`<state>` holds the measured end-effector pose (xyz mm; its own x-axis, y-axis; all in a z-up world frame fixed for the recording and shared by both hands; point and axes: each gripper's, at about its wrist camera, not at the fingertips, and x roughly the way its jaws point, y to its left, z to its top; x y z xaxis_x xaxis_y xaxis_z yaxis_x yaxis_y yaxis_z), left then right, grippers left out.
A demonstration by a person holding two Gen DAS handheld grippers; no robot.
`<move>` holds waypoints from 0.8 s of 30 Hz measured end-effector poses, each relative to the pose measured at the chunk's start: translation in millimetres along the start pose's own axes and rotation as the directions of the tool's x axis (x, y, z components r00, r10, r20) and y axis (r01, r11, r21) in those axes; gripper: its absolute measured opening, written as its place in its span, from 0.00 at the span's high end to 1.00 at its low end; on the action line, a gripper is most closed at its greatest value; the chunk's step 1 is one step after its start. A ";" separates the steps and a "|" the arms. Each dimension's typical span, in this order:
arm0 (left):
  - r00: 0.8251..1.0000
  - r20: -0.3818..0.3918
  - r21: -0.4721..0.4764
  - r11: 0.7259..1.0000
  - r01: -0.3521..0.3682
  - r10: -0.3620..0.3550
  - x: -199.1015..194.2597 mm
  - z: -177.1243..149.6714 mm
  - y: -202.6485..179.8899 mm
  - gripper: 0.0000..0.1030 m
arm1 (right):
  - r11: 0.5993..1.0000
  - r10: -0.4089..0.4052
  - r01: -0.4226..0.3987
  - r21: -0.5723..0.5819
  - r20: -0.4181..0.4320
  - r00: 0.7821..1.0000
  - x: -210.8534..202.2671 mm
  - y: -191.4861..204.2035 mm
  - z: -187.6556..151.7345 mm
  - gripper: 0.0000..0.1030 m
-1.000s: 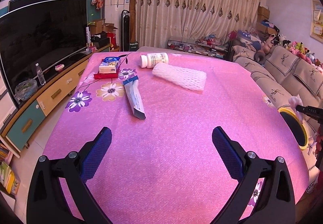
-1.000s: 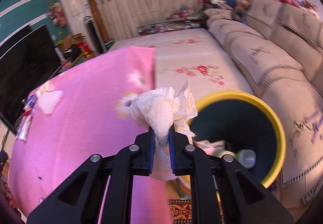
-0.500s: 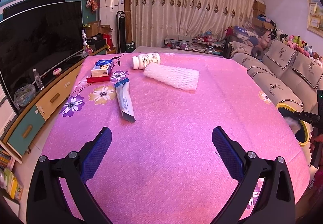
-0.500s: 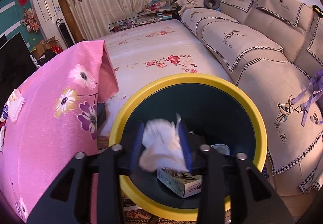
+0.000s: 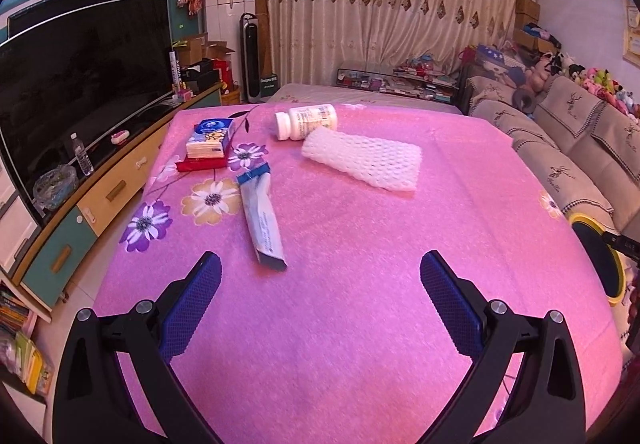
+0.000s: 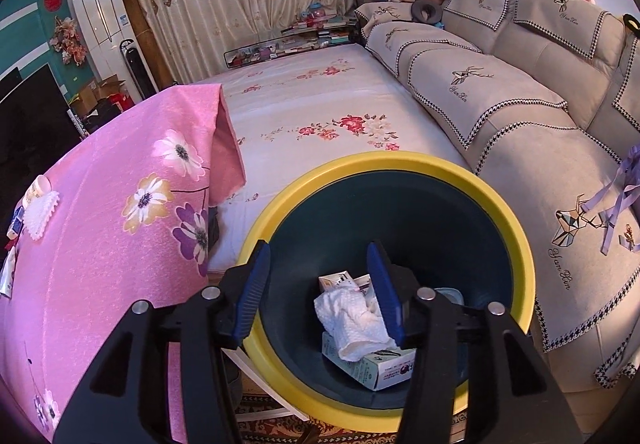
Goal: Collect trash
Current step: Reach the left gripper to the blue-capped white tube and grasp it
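Where visible, tissue [image 6: 354,318] inside bin [image 6: 400,168]

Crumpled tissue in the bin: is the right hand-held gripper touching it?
Apart. In the right wrist view the tissue lies on a carton in the bin, below the opening right hand-held gripper.

A pink flowered table [image 5: 360,304] spreads ahead of the left hand-held gripper [image 5: 320,280]. Just beyond its tips lies a tube [image 5: 262,220]. Farther off lie a foam net [image 5: 362,162], a bottle [image 5: 306,121] and a tissue pack [image 5: 210,138] on a red packet [image 5: 200,165].
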<state>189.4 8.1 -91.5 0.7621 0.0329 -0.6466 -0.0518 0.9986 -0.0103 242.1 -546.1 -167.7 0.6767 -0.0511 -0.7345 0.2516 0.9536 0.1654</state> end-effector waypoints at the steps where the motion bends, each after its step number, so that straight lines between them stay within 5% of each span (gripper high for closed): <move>1: 1.000 -0.007 -0.004 1.000 -0.009 0.009 5.5 4.7 2.7 0.05 | 1.000 0.004 -0.004 -0.001 0.001 1.000 -0.2 1.2 0.0 0.53; 10: 0.993 -0.115 -0.061 0.997 -0.046 0.039 75.7 36.3 31.9 0.06 | 1.000 0.016 -0.016 0.001 0.009 1.000 -4.1 2.0 -0.5 0.51; 24: 0.974 -0.219 -0.106 0.991 -0.085 0.060 144.1 44.8 51.4 0.33 | 1.000 0.021 -0.021 0.000 -0.005 1.000 -1.0 1.5 -3.6 0.49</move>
<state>325.4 66.0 -150.9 0.5976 0.0828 -0.7975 -0.1843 0.9822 -0.0361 239.3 -543.5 -169.1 0.6784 -0.0299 -0.7341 0.2378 0.9543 0.1809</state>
